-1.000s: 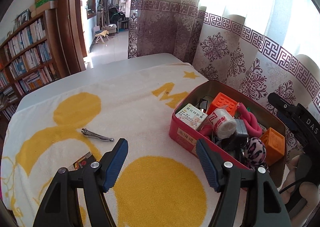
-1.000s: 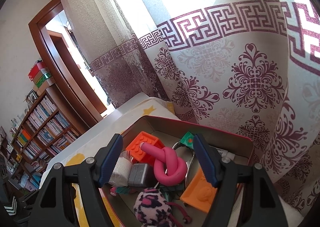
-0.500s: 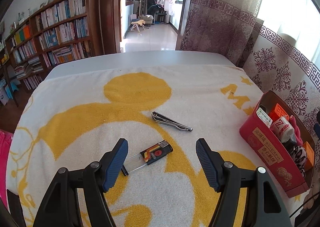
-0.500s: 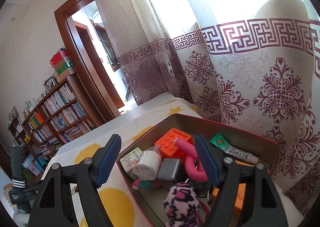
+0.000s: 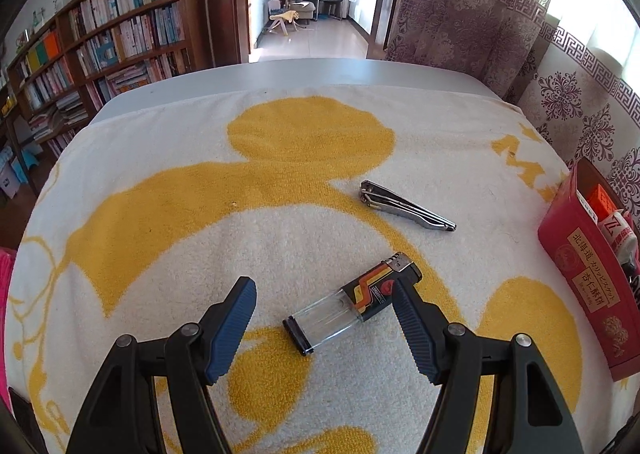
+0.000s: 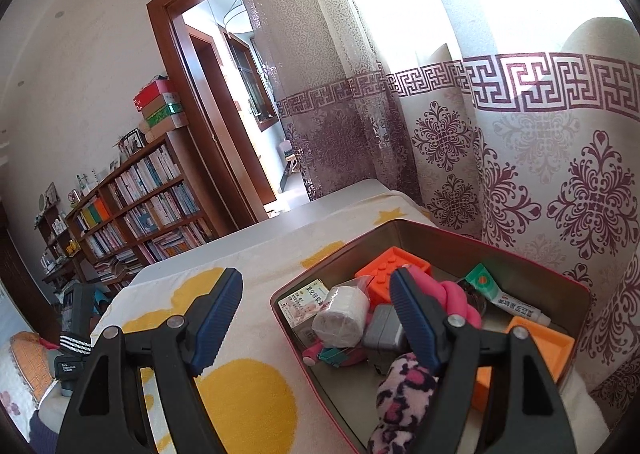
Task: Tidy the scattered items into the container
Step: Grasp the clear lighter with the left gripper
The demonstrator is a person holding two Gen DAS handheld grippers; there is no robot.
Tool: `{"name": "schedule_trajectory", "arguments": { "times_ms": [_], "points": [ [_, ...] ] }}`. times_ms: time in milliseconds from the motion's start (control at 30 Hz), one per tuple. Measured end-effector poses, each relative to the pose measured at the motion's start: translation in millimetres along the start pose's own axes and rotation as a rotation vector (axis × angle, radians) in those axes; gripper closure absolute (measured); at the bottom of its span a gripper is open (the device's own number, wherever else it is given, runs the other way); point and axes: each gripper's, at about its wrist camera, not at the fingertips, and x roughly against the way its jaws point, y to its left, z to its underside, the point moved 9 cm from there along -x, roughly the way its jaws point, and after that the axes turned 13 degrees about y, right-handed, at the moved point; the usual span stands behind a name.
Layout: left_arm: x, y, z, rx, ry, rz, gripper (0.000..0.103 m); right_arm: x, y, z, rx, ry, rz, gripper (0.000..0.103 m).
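A clear lighter [image 5: 352, 304] with an orange and black label lies on the yellow and white towel [image 5: 200, 222]. My left gripper [image 5: 323, 296] is open, its fingertips on either side of the lighter, just above it. A metal nail clipper [image 5: 406, 207] lies farther off to the right. The red tin box [image 5: 582, 274] stands at the right edge. In the right wrist view my right gripper [image 6: 316, 290] is open and empty above the near left rim of the tin [image 6: 440, 240], which holds several items.
Inside the tin are an orange block [image 6: 386, 268], a white roll [image 6: 342, 316], a pink knotted rope [image 6: 456, 294], a spotted plush [image 6: 404, 386] and a tube [image 6: 500, 292]. Patterned curtains [image 6: 520, 182] hang behind the tin. A bookshelf [image 5: 100, 50] stands beyond the table's far left.
My left gripper swung left away from the tin and came down over the lighter. My right gripper drew back and turned left, so the tin now sits lower right in its view.
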Motion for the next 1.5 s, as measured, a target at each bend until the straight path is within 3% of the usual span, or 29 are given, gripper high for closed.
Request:
{"name": "schedule_trajectory", "arguments": {
  "times_ms": [167,400,467,533,633,700,800,1233,1500],
  "points": [
    [-6.9,-8.8,0.9,-0.05,0.007,-0.023,0.031,-10.2,13.2,8.4,0.042,0.042,-0.019,0.024],
    [-11.9,-7.3,-0.1,-0.032,0.001,-0.032,0.032,-16.8,29.4,17.6,0.107,0.065,-0.02,0.024],
    [-11.7,-9.9,0.0,-0.035,-0.005,-0.03,0.037,-19.0,31.9,19.6,0.119,0.072,-0.018,0.024],
    [-10.6,-13.5,-0.1,-0.043,-0.007,-0.026,0.051,-21.4,33.5,21.5,0.128,0.079,-0.014,0.024],
    [-10.0,-17.6,-0.4,-0.049,-0.014,-0.026,0.064,-24.0,36.2,24.9,0.144,0.087,-0.004,0.024],
    [-9.7,-17.1,-0.4,-0.043,-0.018,-0.026,0.067,-24.9,38.0,26.3,0.155,0.089,0.0,0.024],
    [-8.0,-10.9,-0.6,-0.009,-0.022,-0.025,0.079,-25.0,41.8,28.6,0.176,0.086,0.005,0.024],
    [2.0,11.1,-1.4,0.093,-0.028,0.016,0.079,-32.0,61.3,39.8,0.267,0.099,0.002,0.024],
    [-4.9,11.4,1.7,0.098,-0.004,0.031,0.079,-63.8,114.1,50.2,0.442,0.237,-0.082,0.024]
  ]
}}
